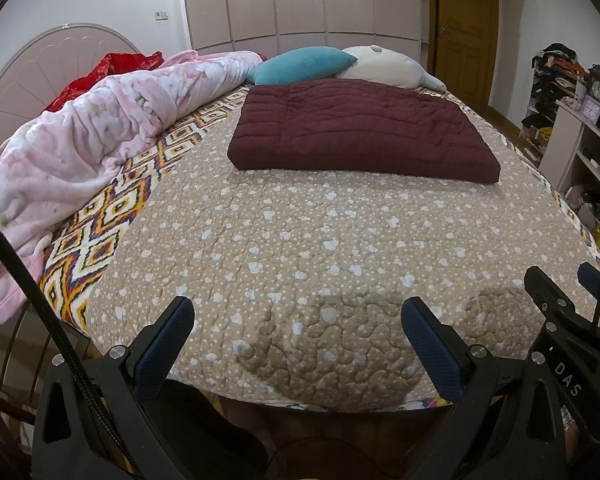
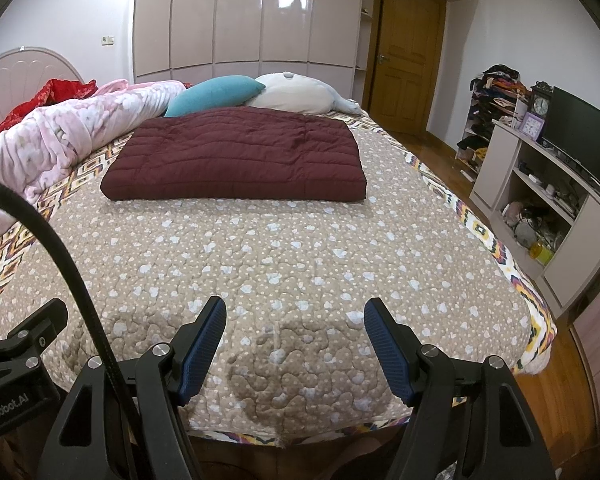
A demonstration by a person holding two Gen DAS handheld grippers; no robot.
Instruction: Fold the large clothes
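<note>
Both jaws gape empty at the bed's (image 2: 300, 264) near edge; the folded maroon jacket (image 2: 236, 156) lies well beyond them, mid-bed.

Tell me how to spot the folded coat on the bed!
Find the big bed with the beige dotted quilt. The folded coat lies flat across its far half, before the teal pillow. It alone is dark maroon, puffy and rectangular.

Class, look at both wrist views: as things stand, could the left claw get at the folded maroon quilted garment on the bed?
Probably yes. The left claw is open at the bed's near edge, and only bare bedspread lies between it and the maroon garment, though it needs a long reach.
</note>
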